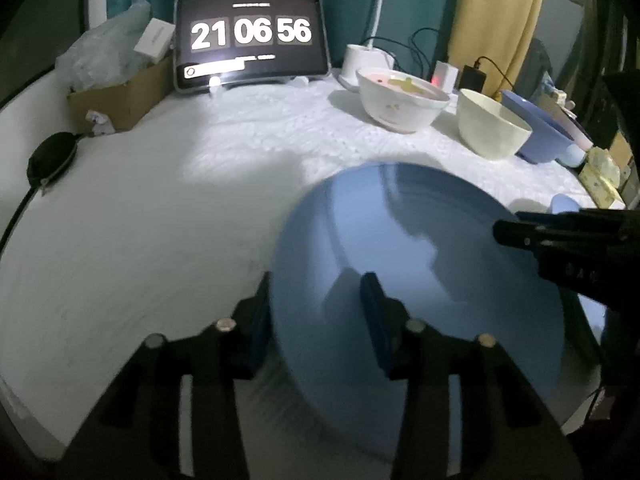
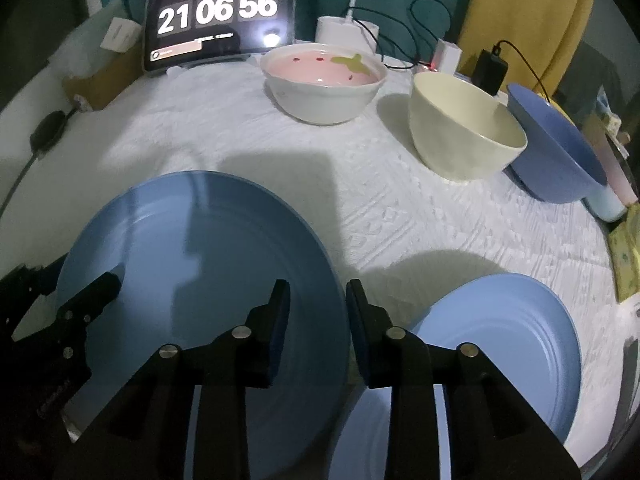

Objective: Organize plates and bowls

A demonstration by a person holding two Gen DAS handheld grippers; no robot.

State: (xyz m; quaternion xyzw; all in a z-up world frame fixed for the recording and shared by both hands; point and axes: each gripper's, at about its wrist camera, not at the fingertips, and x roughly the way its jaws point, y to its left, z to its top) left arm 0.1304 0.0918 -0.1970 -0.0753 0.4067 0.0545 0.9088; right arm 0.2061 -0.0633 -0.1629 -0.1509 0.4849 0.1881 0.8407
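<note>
Blue big plate is hanging between my tongs: left gripper and right gripper are each straddling its rim, narrowly parted, clamped as far as I'm judging. Only the right view is showing the second plate. Pink bowl, cream bowl and blue bowl are sitting unstacked beyond.

Open passage: the white textured tablecloth, bare across the left and middle. Obstructions: large blue round plate in the near foreground; second blue plate just beside it, right; white bowl with pink interior, cream bowl and blue bowl ranged along the far right; tablet clock and cardboard box along the back edge.
</note>
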